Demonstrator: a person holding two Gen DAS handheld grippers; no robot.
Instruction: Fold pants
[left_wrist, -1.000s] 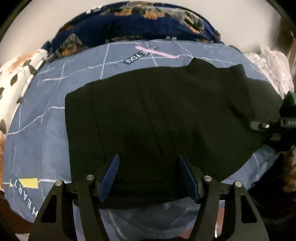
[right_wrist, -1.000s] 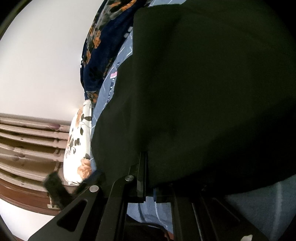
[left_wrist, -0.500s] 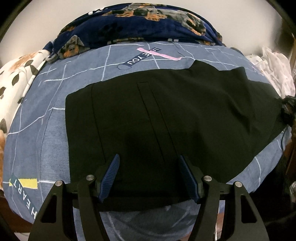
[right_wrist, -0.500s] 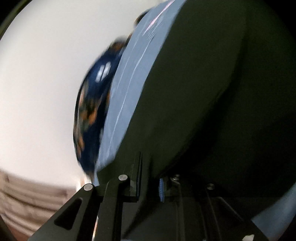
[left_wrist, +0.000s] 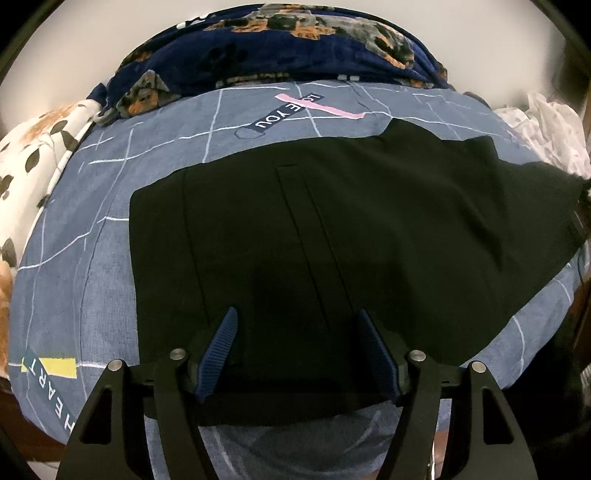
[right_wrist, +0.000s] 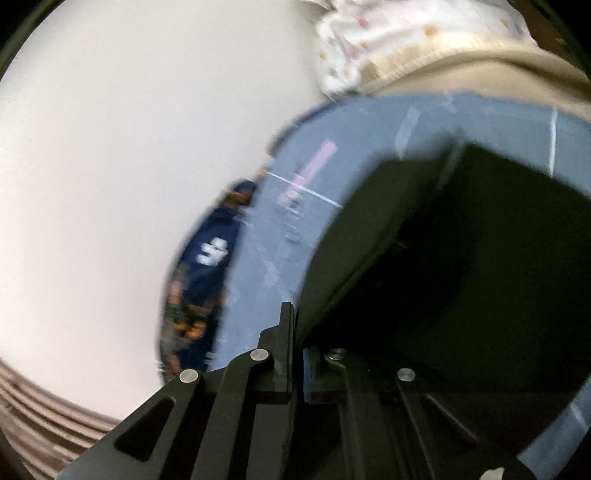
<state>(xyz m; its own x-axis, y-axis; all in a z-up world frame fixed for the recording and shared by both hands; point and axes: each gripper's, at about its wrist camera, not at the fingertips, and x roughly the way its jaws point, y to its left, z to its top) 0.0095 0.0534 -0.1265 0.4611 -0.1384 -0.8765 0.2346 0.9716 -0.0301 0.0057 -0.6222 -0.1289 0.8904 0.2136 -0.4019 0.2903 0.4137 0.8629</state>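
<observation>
Black pants (left_wrist: 332, 229) lie spread flat across a blue-grey bedsheet (left_wrist: 81, 266), waistband at the left, legs running right. My left gripper (left_wrist: 301, 350) is open, its blue-padded fingers (left_wrist: 221, 347) hovering over the near edge of the pants, holding nothing. In the right wrist view the pants (right_wrist: 461, 258) fill the right side, and my right gripper (right_wrist: 299, 354) is shut on their edge; the view is tilted and blurred by motion.
A navy dog-print blanket (left_wrist: 280, 48) is bunched at the far side of the bed. A white floral cloth (left_wrist: 33, 155) lies at the left and white fabric (left_wrist: 546, 125) at the right. A pale wall (right_wrist: 129, 147) stands behind.
The right gripper has swung away to the right, out of the left wrist view, pulling the pants flatter. Its own view has rotated sharply. The left gripper has stayed put.
</observation>
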